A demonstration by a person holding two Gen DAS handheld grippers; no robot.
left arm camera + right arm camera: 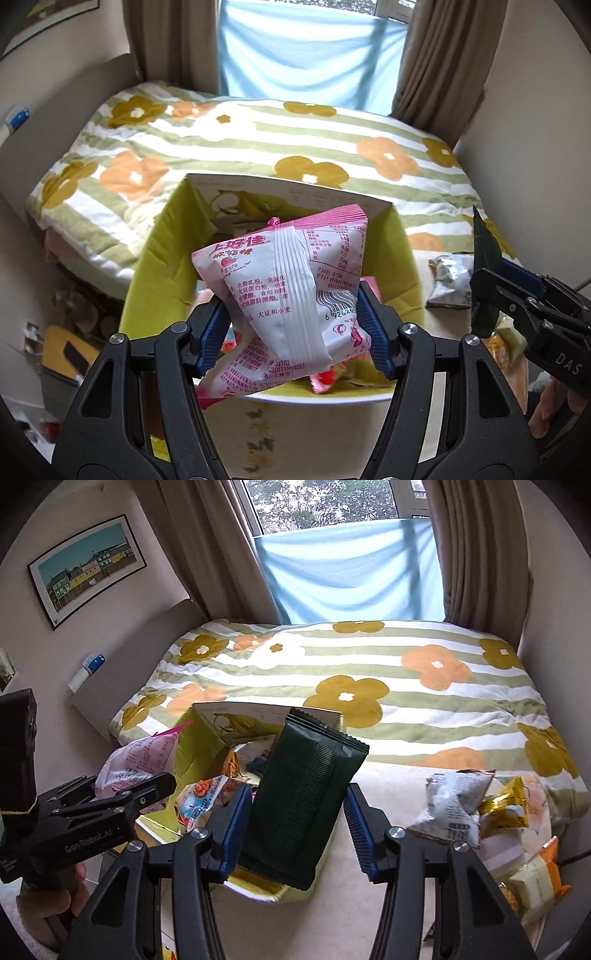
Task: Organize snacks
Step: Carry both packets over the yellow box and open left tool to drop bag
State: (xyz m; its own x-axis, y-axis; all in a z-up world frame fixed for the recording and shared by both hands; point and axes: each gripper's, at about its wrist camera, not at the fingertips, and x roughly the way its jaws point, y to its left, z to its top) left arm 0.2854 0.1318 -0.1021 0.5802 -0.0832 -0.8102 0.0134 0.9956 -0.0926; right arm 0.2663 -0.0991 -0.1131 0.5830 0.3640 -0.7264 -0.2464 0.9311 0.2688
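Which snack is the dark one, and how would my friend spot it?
Start at the flowery bed, then find the yellow-green box in front. Held above it in the right tool is a dark green packet, plain and flat, unlike the puffy pink-and-white bag beside it.

Left claw (pixel 295 328) and right claw (pixel 293 827) both clamped.

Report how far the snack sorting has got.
Done: several packets already lie inside the yellow-green box. In hand: the left gripper holds a pink-and-white packet above the box, and the right gripper holds a dark green packet beside it. Left: a silver packet, a gold packet and more loose snacks wait on the bed.
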